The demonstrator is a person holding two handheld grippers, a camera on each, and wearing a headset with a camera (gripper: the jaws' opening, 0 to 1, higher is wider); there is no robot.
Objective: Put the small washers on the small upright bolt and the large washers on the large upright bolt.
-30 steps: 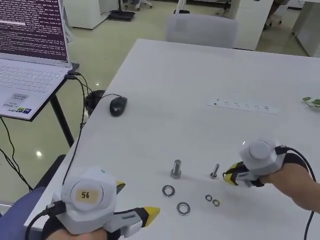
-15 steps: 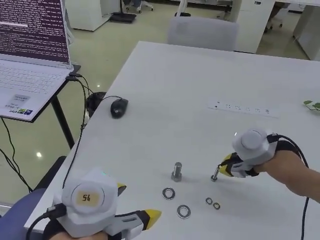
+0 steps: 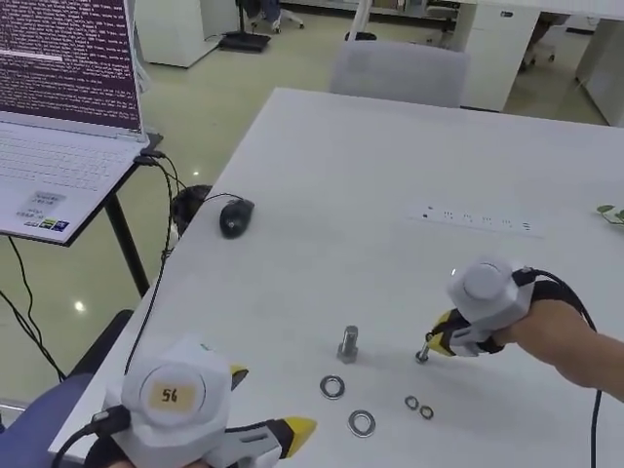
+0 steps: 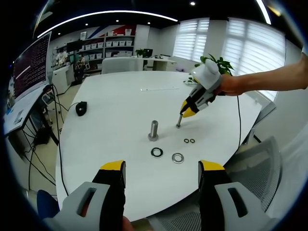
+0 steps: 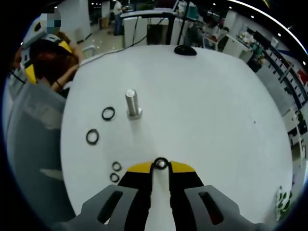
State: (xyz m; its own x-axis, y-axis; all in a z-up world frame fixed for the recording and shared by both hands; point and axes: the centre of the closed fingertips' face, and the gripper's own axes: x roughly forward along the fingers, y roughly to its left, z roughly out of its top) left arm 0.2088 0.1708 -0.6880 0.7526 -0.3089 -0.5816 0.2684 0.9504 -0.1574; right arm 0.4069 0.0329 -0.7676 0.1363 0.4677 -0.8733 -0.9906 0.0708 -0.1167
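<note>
This was an open-plan office or lab. A laptop (image 3: 58,117) showing lines of text stood at the head view's upper left, and a grey chair (image 3: 398,73) at its top. Stocked shelves (image 4: 118,41) and window blinds (image 4: 240,38) crossed the left gripper view's top.

The left gripper (image 4: 162,168) sits low at the lower left of the head view, its yellow-tipped jaws spread well apart. The right gripper (image 3: 437,343) at the lower right tilts down toward the frame's left, held by a hand (image 3: 546,330) whose bare forearm (image 3: 590,356) enters from the right edge; its jaws seem pressed together
</note>
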